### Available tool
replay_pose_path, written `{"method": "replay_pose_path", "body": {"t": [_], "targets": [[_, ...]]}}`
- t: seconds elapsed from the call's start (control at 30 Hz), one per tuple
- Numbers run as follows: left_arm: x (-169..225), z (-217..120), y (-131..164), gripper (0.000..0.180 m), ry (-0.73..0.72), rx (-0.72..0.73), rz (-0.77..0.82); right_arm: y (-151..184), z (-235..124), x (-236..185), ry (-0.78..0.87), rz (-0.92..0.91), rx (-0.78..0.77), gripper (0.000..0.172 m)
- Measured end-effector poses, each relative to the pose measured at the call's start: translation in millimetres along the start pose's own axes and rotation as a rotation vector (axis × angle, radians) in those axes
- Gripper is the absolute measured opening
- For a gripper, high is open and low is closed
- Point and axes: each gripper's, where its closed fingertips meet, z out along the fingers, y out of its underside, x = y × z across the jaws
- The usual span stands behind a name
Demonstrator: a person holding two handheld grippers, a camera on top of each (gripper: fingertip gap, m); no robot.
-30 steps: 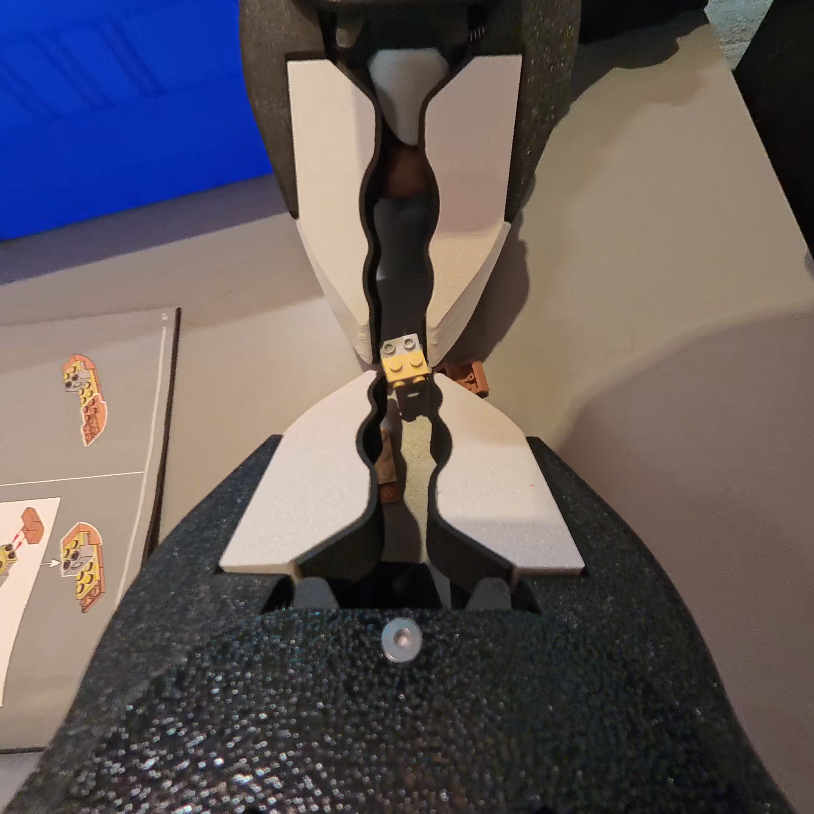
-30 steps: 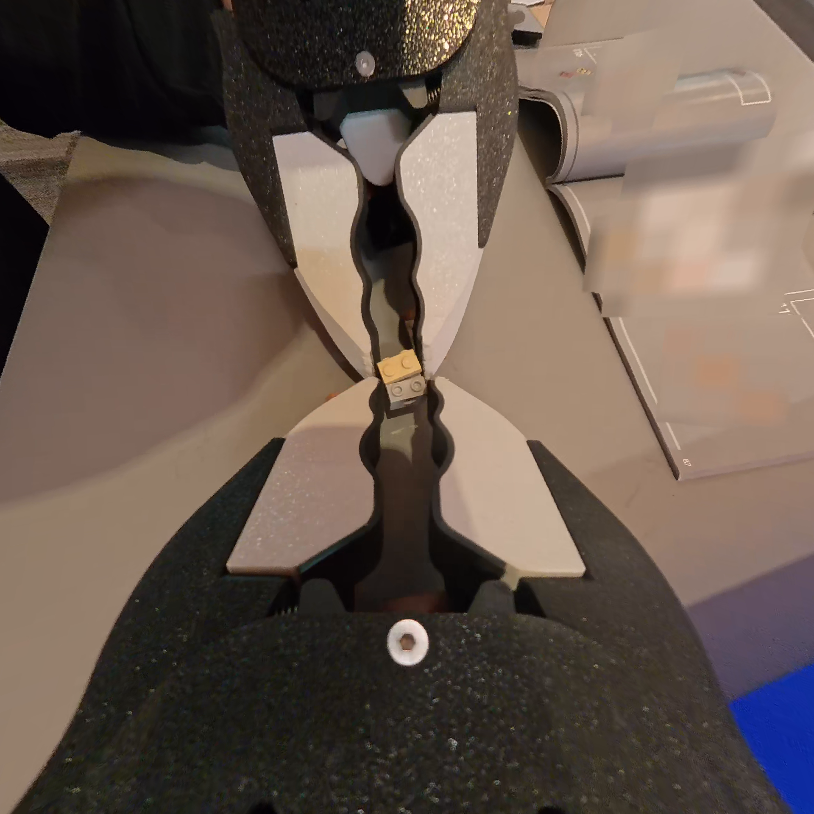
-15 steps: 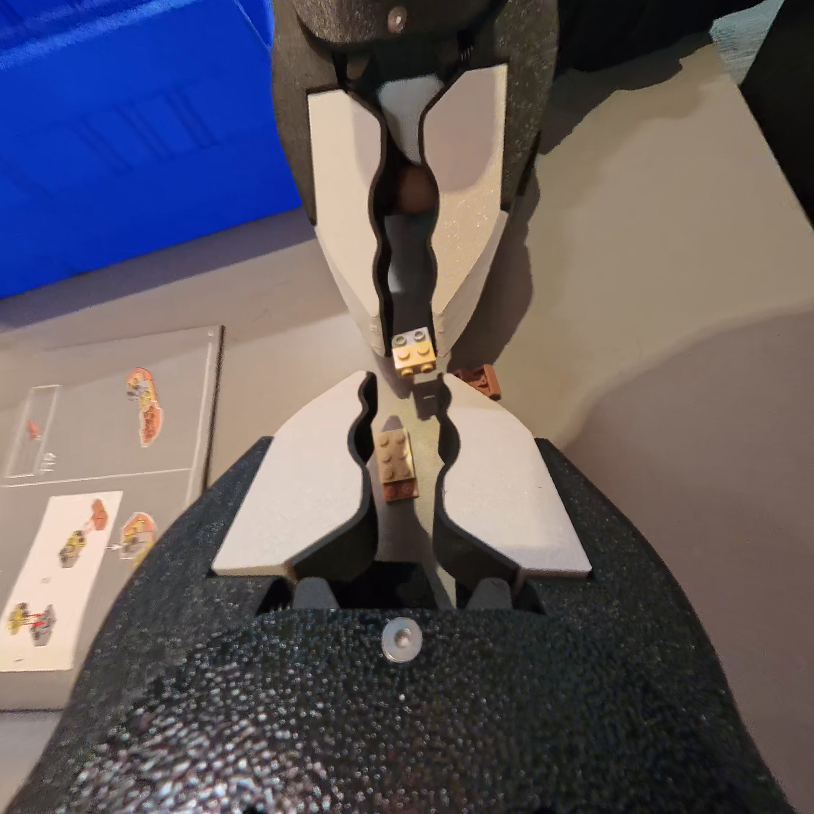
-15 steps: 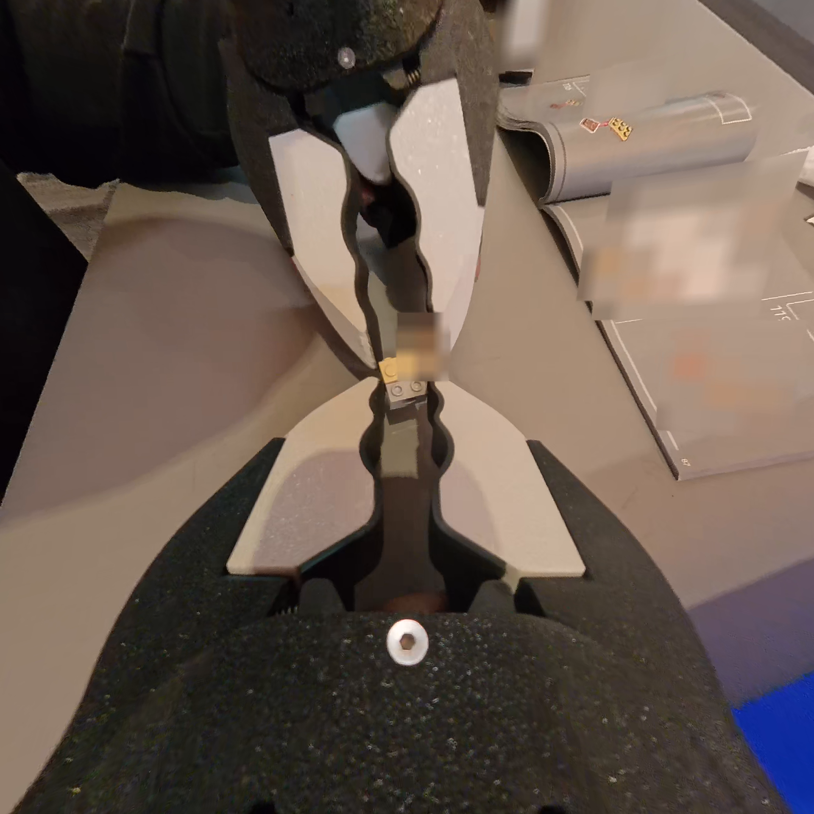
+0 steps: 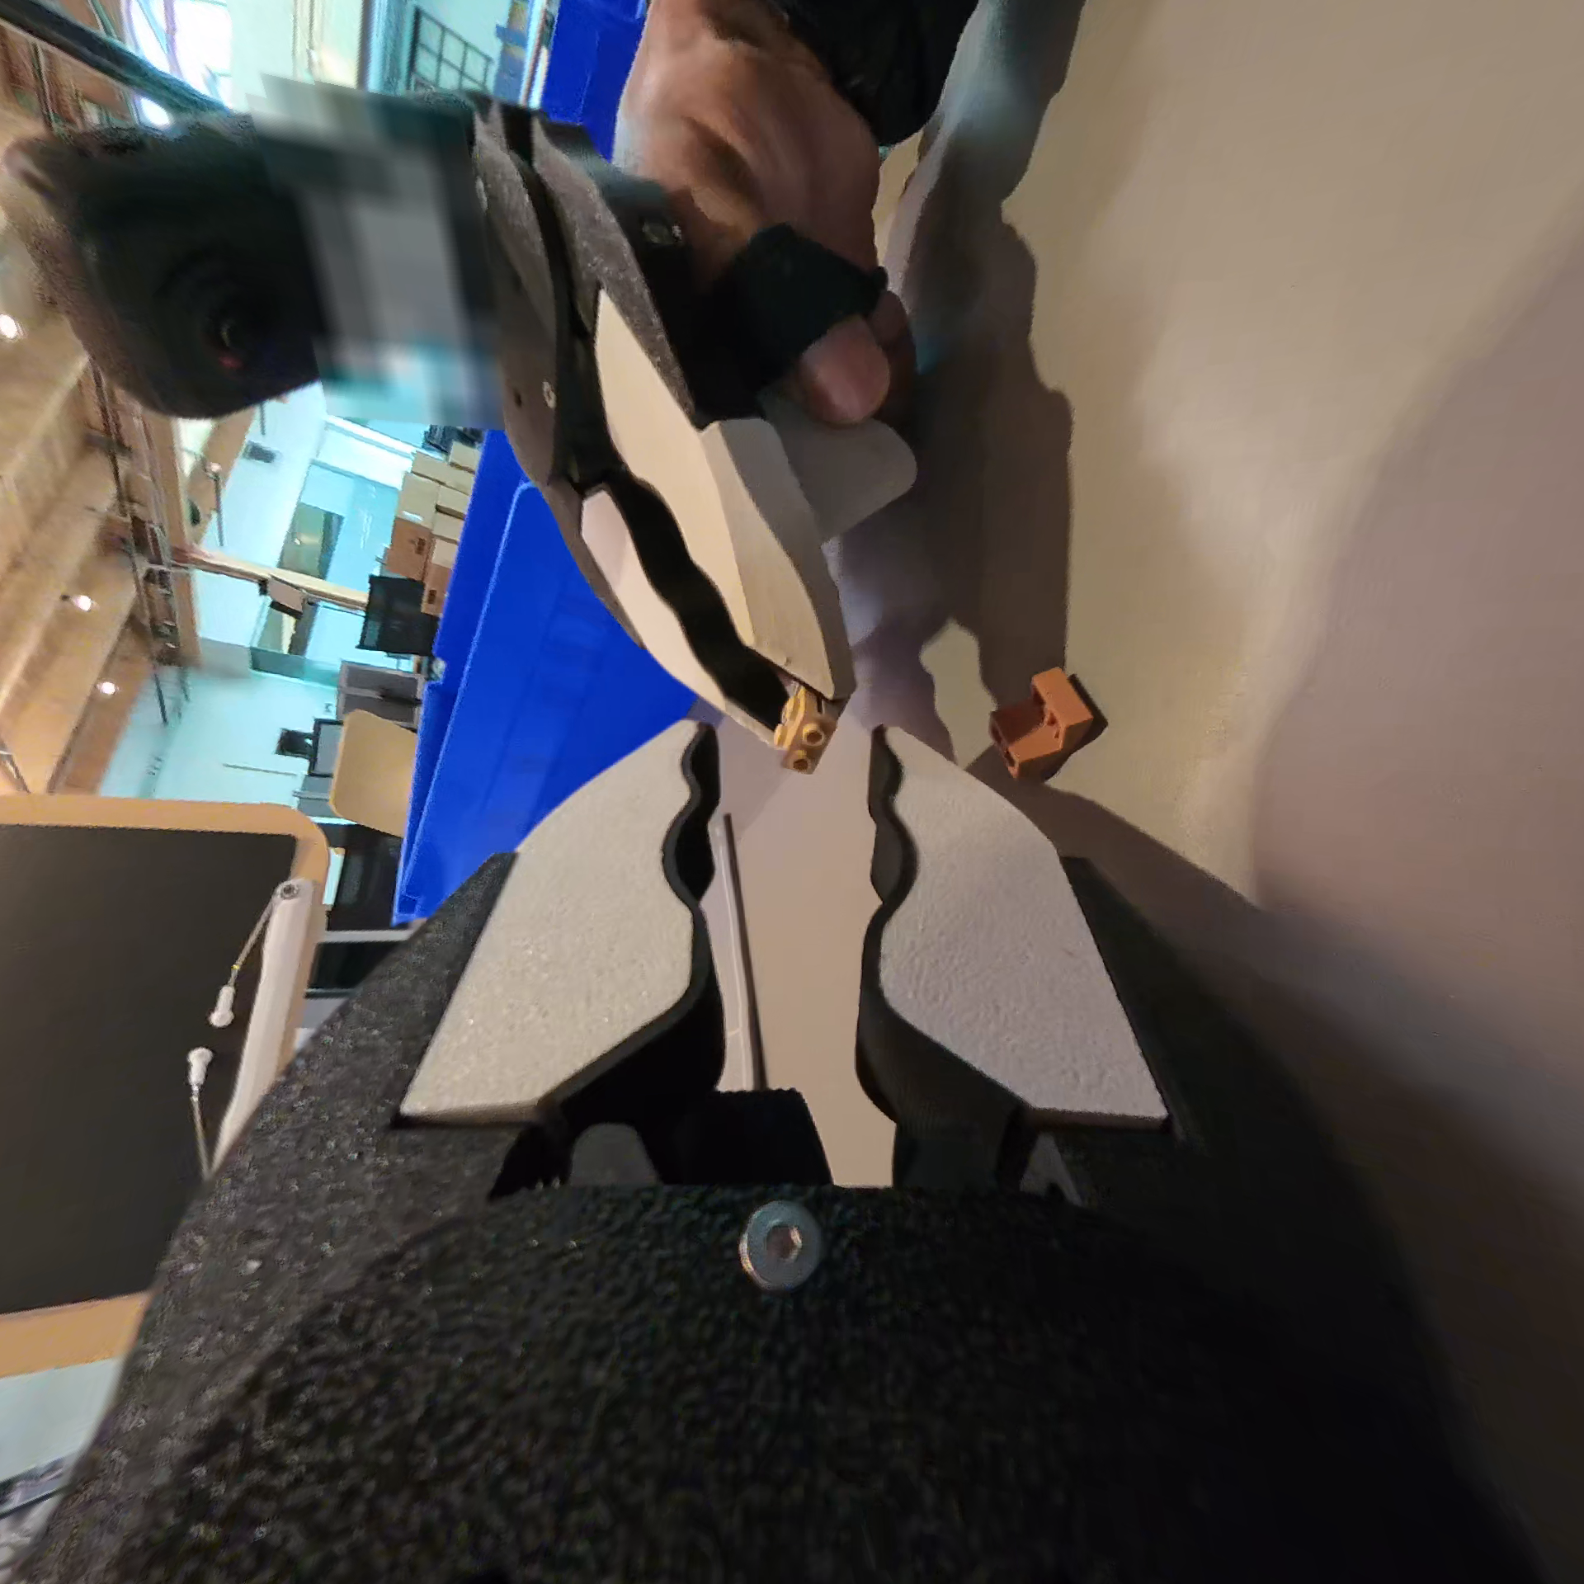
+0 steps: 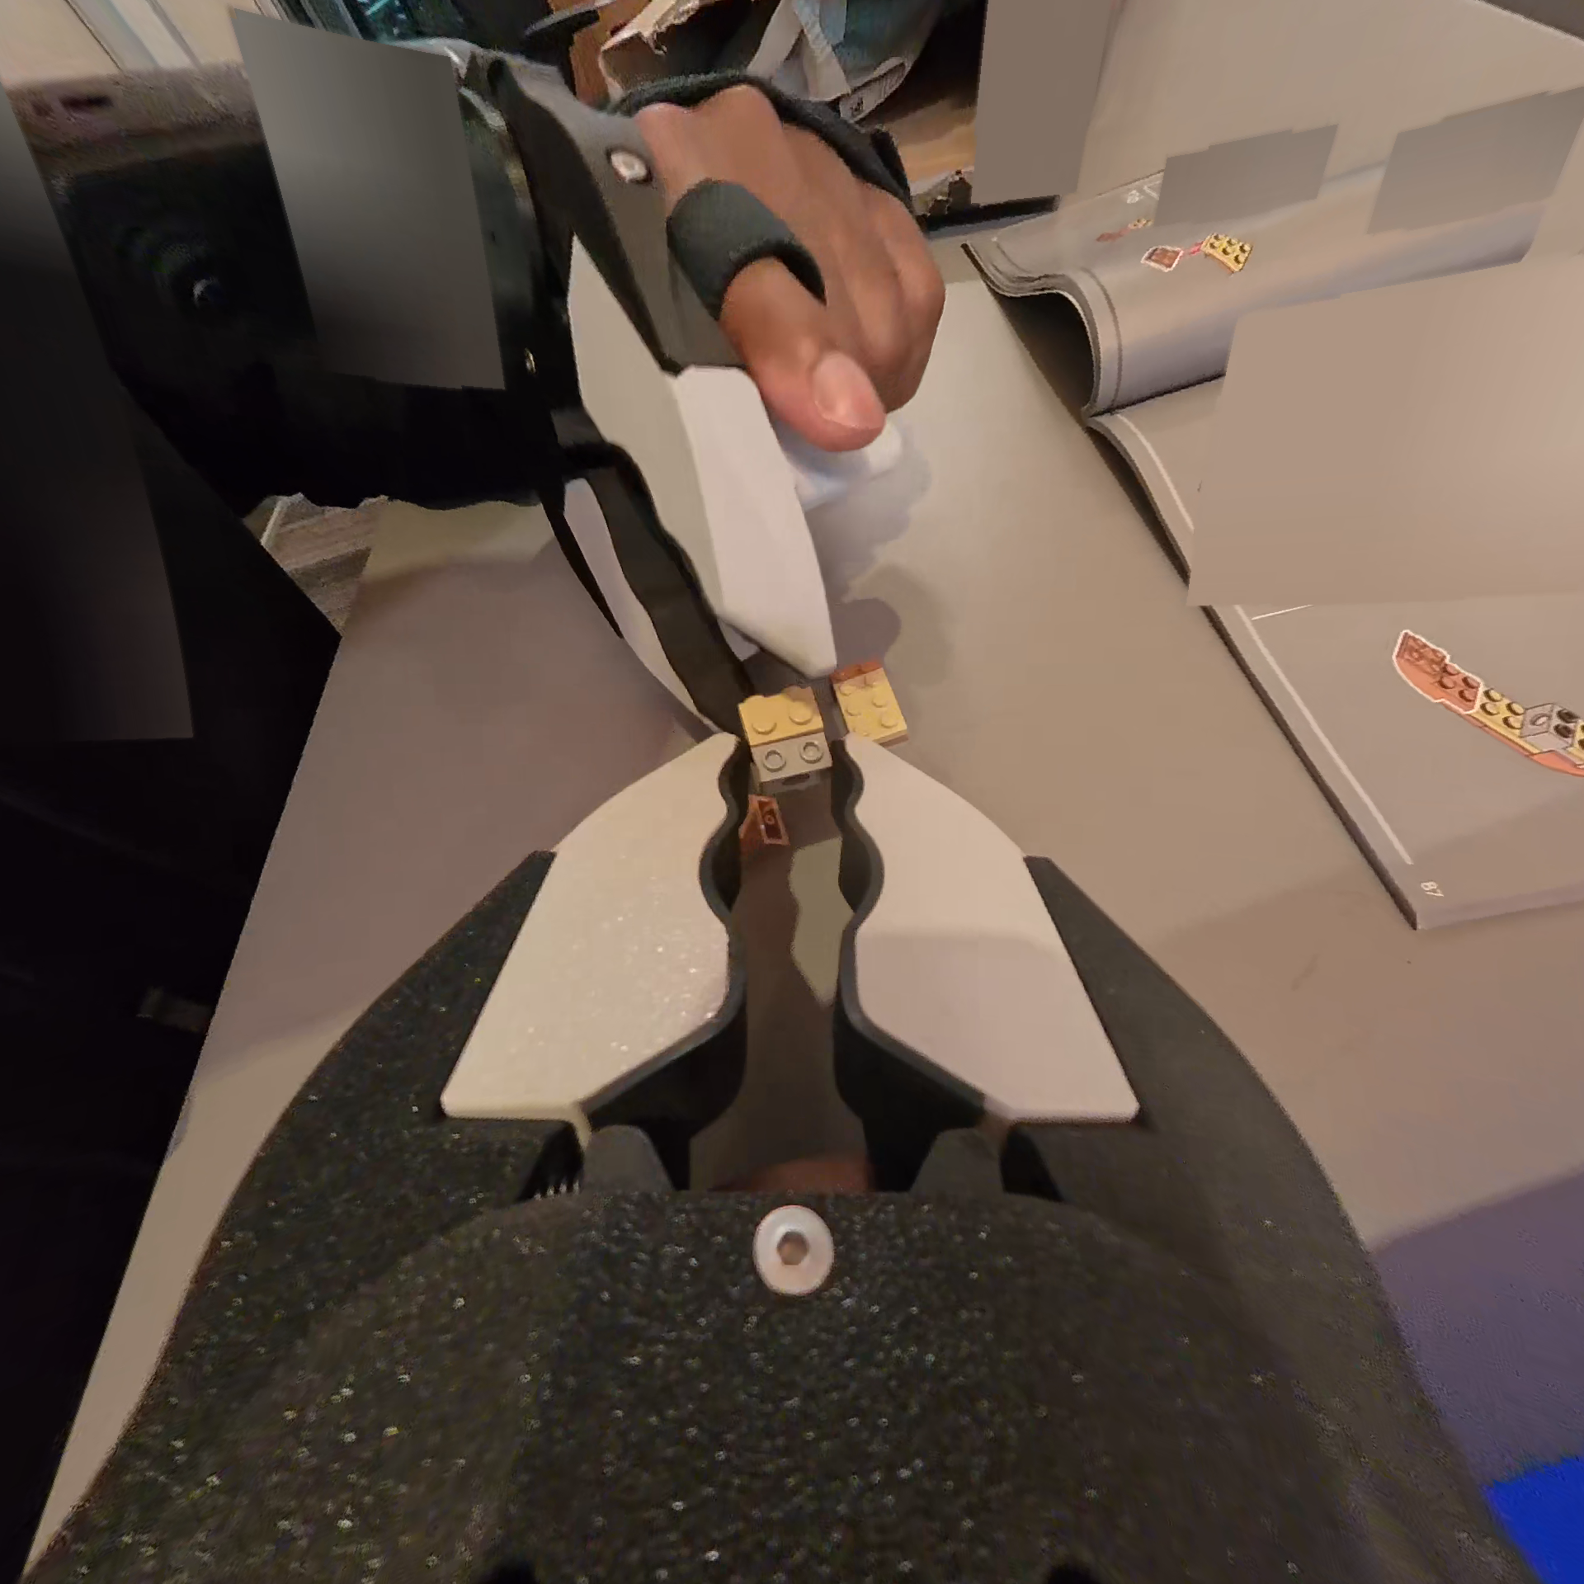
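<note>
- My right claw [image 6: 789, 754] is closed on a small stack of two bricks, a tan one on a grey one [image 6: 787, 739]; both fingertips press its sides, and the stack pokes out just past the tips
- In the left wrist view the same stack [image 5: 804, 733] sticks out of the far claw's tips, tan side toward me
- My left claw [image 5: 793, 754] stands open with nothing between its fingers; the bare table [image 5: 1286, 429] shows through the gap, and the held stack hangs just ahead of its tips without touching them
- A brown angled brick [image 5: 1044, 722] lies on the table ahead and to the right of my left claw, clear of both fingers
- Just right of the right claw's tips a flat tan plate on a brown piece [image 6: 870, 708] rests on the table, close beside the held stack
- A small brown sloped piece [image 6: 763, 830] shows below the held stack, between the right claw's fingers
- An open instruction booklet [image 6: 1371, 771] lies well to the right of the right claw
- A blue bin [image 5: 531, 651] stands ahead and left of my left claw
</note>
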Motion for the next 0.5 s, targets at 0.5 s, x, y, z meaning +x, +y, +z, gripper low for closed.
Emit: {"method": "replay_pose_path", "body": {"t": [0.5], "targets": [[-6.8,1.3,-3.4,0.01,-0.103,-0.002,0.051,-9.2,-4.4,-2.1,-0.029,0.072,0.062,0.018]]}}
